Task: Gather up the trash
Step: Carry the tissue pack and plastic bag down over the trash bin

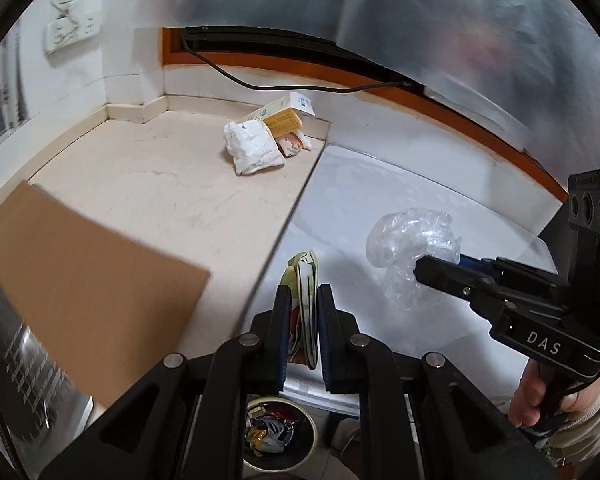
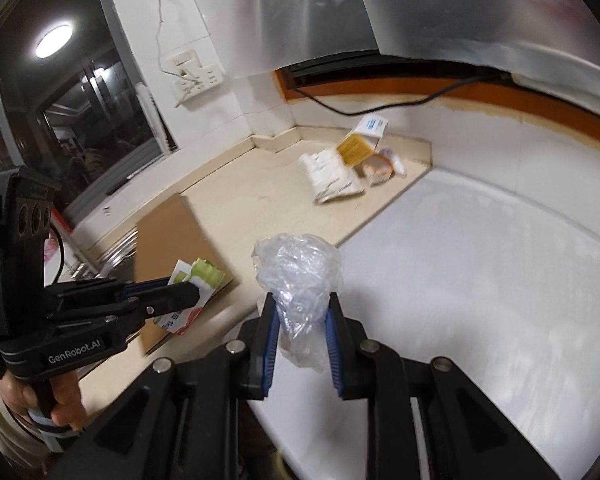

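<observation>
1. Left wrist view showed the left gripper [image 1: 303,300] clamped tight on a flattened printed wrapper [image 1: 303,276], held above the counter edge; a trash bin [image 1: 278,436] with rubbish in it sat on the floor almost directly below.
2. Right wrist view showed the right gripper [image 2: 302,312] pinching a crumpled clear plastic bag [image 2: 298,280] between narrowly spaced jaws, over the white surface [image 2: 480,280].
3. The wrapper was thin and slick, gripped by one end, so a quick swing could probably have worked it out of the pads and dropped it beside the bin.
4. The clear bag was springy and bulged well above the pads; only a small part was pinched, so it might have slipped free or clung to a pad on release.
5. Both tools were close together, so aiming for the one bin opening at once risked a knock between them.
6. More litter remained at the back of the beige counter [image 1: 140,184]: a white pouch [image 1: 252,148] and small cartons [image 1: 286,118], still uncollected.
</observation>
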The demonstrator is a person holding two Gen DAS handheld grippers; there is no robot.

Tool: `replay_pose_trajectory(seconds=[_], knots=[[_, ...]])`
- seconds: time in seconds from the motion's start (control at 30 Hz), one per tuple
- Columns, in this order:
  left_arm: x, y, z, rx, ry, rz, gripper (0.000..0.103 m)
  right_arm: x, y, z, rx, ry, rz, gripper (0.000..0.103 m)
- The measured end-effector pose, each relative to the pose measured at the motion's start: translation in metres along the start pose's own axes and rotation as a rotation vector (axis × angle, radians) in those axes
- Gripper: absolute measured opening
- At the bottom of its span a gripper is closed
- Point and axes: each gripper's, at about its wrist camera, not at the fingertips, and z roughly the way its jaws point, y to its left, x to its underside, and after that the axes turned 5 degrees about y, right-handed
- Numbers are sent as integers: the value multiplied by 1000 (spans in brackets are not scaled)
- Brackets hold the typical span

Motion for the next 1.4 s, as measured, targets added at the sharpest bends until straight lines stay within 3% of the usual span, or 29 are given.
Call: replay_pose_trajectory(seconds=[0.27,0.37,0.57,0.9,1.17,1.4], knots=[[77,-4,-19,-7,-23,-59,10,63,43,-23,-55,18,-75,22],[104,-5,-18,-42,-31,-47,11,85,54,-23,-81,46,-102,22],[158,5,5,-22,42,-81,11,130,70,-10,-79,125,-184,22],[207,41,68,25,153,-182,12,202,50,85,4,355,-226,22],[230,50,134,18,254,-152,14,238,21,169,23,508,-139,23],[251,57,181,13,355,-132,18,254,5,208,31,596,-57,26]])
